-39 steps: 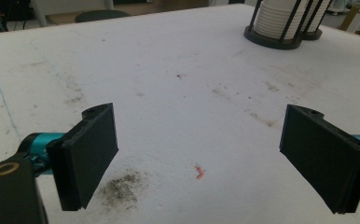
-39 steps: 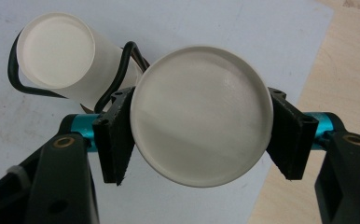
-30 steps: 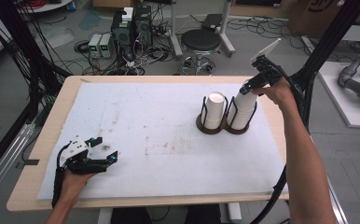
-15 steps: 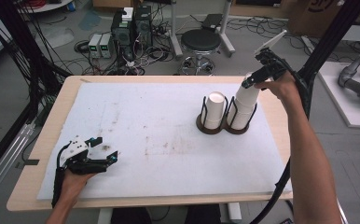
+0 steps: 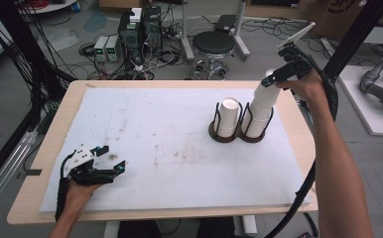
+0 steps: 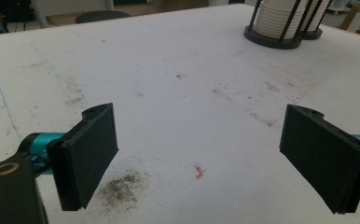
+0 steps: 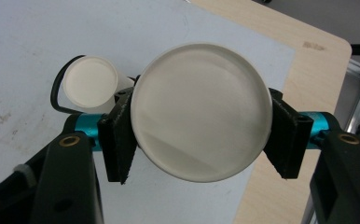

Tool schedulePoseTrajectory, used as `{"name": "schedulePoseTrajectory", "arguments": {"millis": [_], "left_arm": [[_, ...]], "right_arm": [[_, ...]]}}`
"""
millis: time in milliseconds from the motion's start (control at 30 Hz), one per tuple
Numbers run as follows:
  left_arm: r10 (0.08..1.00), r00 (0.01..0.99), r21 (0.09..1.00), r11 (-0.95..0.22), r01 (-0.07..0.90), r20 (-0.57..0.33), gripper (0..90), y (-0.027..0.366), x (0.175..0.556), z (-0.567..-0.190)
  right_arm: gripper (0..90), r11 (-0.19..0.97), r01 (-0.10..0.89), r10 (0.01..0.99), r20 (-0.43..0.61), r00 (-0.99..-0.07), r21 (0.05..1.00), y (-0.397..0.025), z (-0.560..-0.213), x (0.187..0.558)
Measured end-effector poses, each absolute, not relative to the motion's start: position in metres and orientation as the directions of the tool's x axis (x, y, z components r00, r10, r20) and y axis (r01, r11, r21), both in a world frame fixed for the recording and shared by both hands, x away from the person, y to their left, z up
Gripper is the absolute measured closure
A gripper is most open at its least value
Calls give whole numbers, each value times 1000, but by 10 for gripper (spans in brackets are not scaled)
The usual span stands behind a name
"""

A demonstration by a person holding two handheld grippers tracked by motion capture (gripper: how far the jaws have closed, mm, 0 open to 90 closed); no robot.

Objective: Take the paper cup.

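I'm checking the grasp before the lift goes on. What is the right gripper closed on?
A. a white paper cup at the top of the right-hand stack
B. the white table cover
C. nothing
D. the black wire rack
A: the right gripper has its black jaws pressed against both sides of a white paper cup at the top of the right-hand stack.

In the right gripper view the held cup [image 7: 200, 111] faces the camera bottom-first, so its wall and mouth are hidden, and it covers the right-hand stack and much of the rack. The left stack [image 7: 90, 84] shows just its top; the right gripper [image 7: 200, 135] hides the rest.

In the left gripper view the top edge cuts the rack [image 6: 273, 41] and its stacks.

In the high view the person's hand hides where the jaws meet the cup [image 5: 267, 93], and the table's [image 5: 145, 84] near right corner lies behind the forearm.
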State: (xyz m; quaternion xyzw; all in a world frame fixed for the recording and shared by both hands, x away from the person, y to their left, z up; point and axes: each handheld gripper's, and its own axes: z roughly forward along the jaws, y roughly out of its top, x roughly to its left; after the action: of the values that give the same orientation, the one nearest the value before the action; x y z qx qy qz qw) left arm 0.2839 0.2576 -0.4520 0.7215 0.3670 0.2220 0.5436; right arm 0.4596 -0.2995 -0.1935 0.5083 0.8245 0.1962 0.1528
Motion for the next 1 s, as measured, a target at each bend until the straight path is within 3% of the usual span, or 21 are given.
{"name": "schedulePoseTrajectory", "arguments": {"millis": [1000], "left_arm": [[771,633,949,-144,282,-71,111,257,283,-452]], "right_arm": [[360,409,706,885,-61,-462,579,-298,-156,435]]}}
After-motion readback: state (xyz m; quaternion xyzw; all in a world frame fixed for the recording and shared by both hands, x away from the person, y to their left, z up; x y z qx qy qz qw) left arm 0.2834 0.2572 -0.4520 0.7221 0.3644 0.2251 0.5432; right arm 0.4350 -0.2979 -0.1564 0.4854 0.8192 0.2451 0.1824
